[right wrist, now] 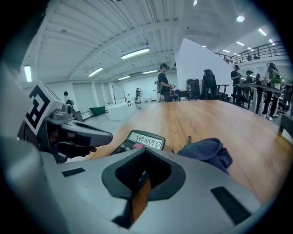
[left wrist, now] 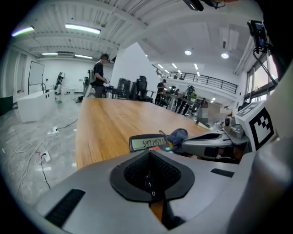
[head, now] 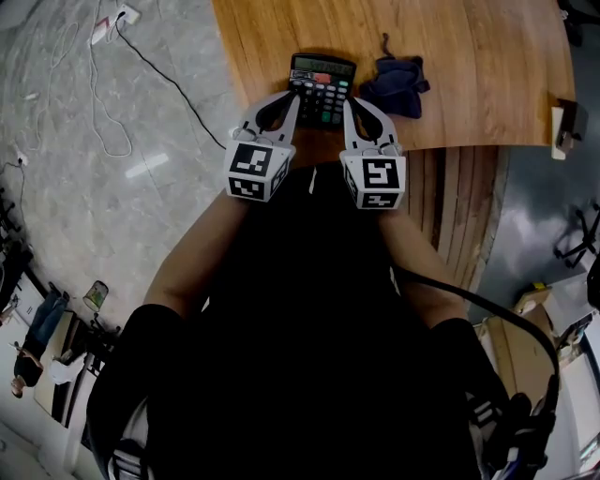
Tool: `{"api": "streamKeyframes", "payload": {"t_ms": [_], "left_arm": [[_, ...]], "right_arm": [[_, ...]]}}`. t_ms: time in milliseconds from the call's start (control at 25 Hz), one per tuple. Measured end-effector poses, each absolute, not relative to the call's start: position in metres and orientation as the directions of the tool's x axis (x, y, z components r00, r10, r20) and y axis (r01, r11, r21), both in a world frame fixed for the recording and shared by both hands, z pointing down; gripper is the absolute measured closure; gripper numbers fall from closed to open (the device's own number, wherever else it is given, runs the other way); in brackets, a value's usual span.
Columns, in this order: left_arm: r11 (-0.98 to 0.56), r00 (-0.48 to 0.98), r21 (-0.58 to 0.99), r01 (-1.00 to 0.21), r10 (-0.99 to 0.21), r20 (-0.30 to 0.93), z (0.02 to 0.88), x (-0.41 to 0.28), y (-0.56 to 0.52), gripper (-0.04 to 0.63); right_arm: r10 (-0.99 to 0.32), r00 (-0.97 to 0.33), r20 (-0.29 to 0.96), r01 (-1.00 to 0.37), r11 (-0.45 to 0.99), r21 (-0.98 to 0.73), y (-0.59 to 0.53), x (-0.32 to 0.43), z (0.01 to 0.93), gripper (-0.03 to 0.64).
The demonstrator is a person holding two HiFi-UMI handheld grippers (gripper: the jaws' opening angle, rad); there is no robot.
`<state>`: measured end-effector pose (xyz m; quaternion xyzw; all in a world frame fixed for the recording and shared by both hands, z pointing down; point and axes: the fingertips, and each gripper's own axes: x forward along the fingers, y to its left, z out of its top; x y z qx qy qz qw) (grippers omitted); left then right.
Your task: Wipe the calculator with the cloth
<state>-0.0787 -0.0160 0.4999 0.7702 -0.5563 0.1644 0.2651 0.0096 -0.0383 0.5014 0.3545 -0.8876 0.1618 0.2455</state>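
A black calculator [head: 322, 89] with a lit display lies near the front edge of the wooden table [head: 469, 56]. Just to its right sits a crumpled dark blue cloth [head: 395, 84]. My left gripper [head: 292, 97] hovers over the calculator's left front corner, shut, with nothing in it. My right gripper [head: 347, 103] is over the calculator's right front part, also shut and empty. In the left gripper view the calculator [left wrist: 147, 143] and cloth [left wrist: 177, 135] lie just beyond my shut jaws, with the right gripper [left wrist: 215, 144] alongside. In the right gripper view, the calculator [right wrist: 145, 140] sits ahead and the cloth [right wrist: 207, 153] to the right.
The table's front edge [head: 450, 147] runs just under the grippers. A small clamp-like object [head: 565, 125] sits at the table's right edge. Cables and a power strip [head: 114, 23] lie on the grey floor to the left. People stand far off in the hall [left wrist: 98, 77].
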Motion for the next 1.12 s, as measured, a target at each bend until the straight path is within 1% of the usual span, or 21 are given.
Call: {"api": "streamKeyframes", "payload": {"t_ms": [160, 440, 520, 680, 1120], "left_arm": [[-0.224, 0.33, 0.249, -0.942, -0.742, 0.583, 0.515, -0.085, -0.011, 0.588], [-0.226, 0.362, 0.289, -0.93, -0.693, 0.623, 0.53, -0.084, -0.003, 0.584], [-0.23, 0.378, 0.308, -0.923, -0.682, 0.625, 0.532, -0.083, -0.002, 0.564], [-0.24, 0.42, 0.355, -0.903, -0.664, 0.619, 0.534, -0.079, -0.002, 0.488], [-0.264, 0.457, 0.39, -0.882, -0.679, 0.574, 0.515, -0.08, -0.009, 0.443]], "right_arm": [[-0.525, -0.61, 0.593, -0.713, 0.691, -0.122, -0.038, 0.008, 0.523, 0.601], [-0.503, -0.594, 0.628, -0.714, 0.689, -0.123, -0.033, 0.008, 0.537, 0.601], [-0.503, -0.587, 0.634, -0.715, 0.69, -0.114, -0.034, 0.008, 0.538, 0.601], [-0.504, -0.579, 0.641, -0.717, 0.689, -0.106, -0.034, 0.009, 0.541, 0.601], [-0.52, -0.562, 0.643, -0.741, 0.663, -0.111, -0.036, 0.017, 0.542, 0.601]]}}
